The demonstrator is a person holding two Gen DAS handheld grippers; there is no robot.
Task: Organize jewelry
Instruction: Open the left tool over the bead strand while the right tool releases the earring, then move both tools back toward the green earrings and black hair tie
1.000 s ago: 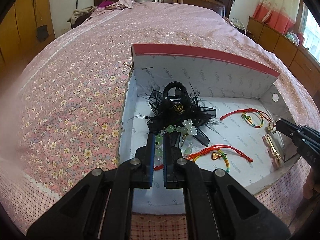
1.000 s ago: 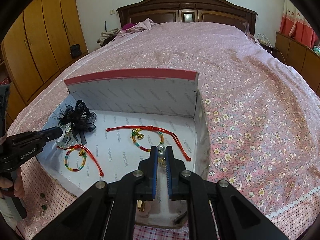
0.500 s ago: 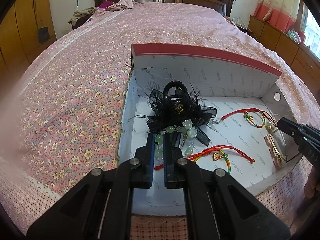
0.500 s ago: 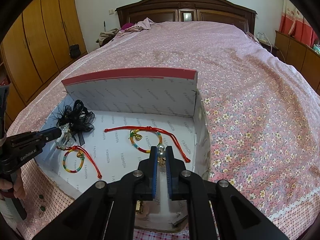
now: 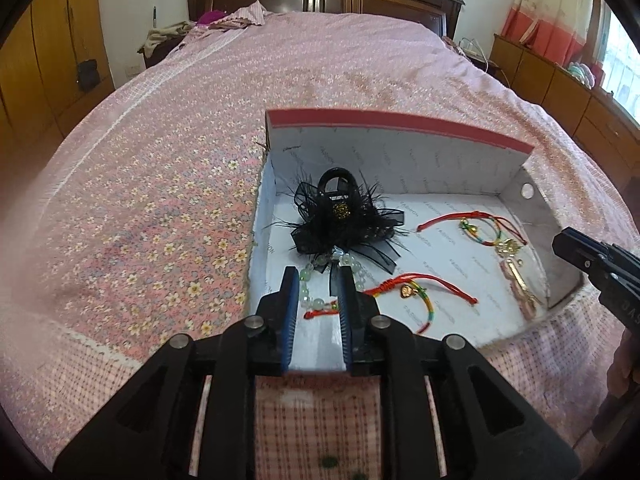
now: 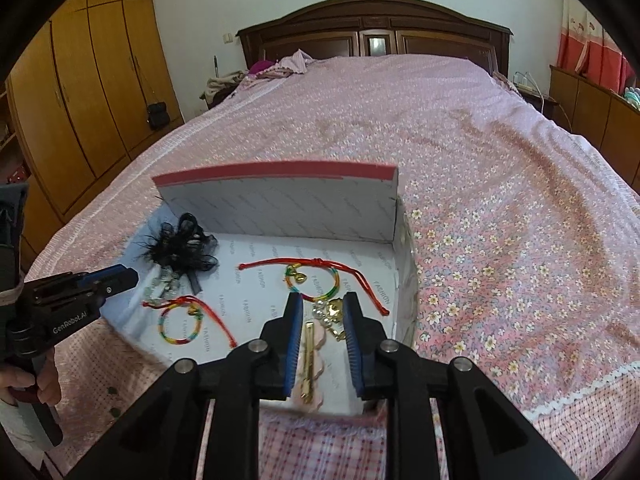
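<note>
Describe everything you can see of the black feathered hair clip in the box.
The black hair clip lies in the far left corner of the open white box, on the floor near the left wall. It is a dark claw clip with an arched loop on top, dressed in sheer black ribbon and wispy feathers, with a small gold bead cluster at its centre. The green bead string lies against its near edge. Neither gripper touches it.

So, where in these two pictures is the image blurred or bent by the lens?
Left wrist view: the box rim bows into a curve, corners go dark, and the near gripper body is soft. Right wrist view: the wardrobe doors curve strongly; the box's near left edge is smeared, the bed stays fairly sharp.
</note>
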